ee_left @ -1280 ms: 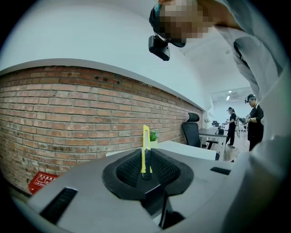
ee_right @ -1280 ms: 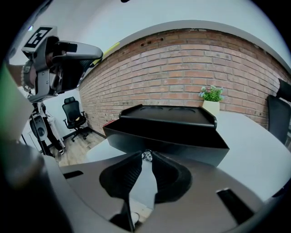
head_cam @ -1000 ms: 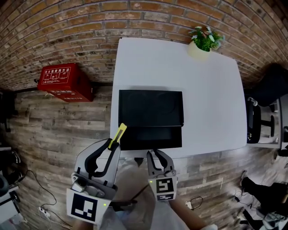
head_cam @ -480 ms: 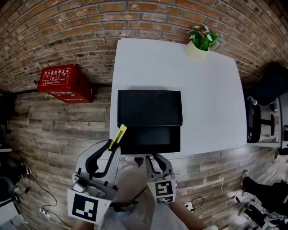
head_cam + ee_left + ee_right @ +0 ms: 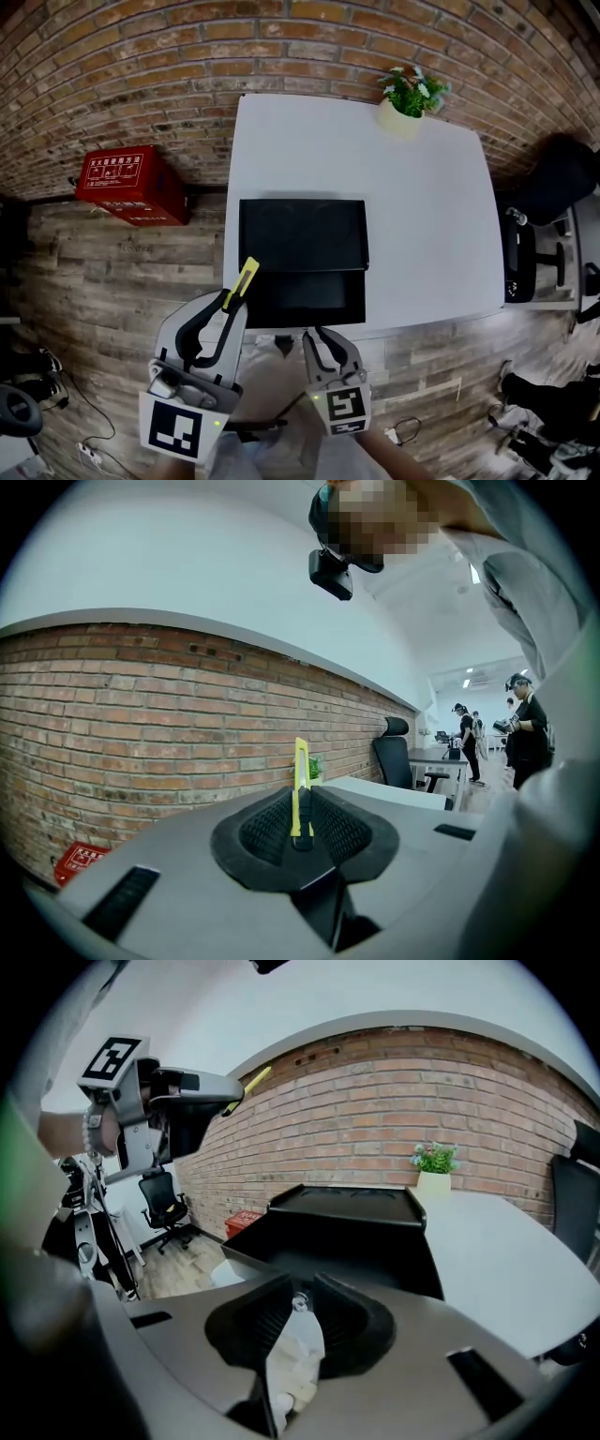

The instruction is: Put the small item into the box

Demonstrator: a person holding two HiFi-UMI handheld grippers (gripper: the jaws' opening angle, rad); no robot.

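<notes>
An open black box [image 5: 302, 292] rests on the white table [image 5: 422, 206] at its near left edge, lid [image 5: 302, 234] folded back; the right gripper view shows the box [image 5: 347, 1227] just ahead. My left gripper [image 5: 232, 302] is shut on a yellow utility knife [image 5: 244, 279], whose tip reaches over the box's near left corner. In the left gripper view the knife [image 5: 300, 780] stands upright between the pads of the left gripper [image 5: 300, 834]. Just short of the table's near edge, my right gripper [image 5: 320, 332] is shut on a small shiny metal piece [image 5: 299, 1303].
A potted plant [image 5: 408, 92] stands at the table's far right corner by the brick wall. A red box [image 5: 127, 183] lies on the wood floor to the left. A black office chair [image 5: 553, 187] is at the right. People [image 5: 525, 728] stand far off.
The head view has shifted slightly. Both grippers have edged a little nearer to the box's front edge, each keeping hold of its item.
</notes>
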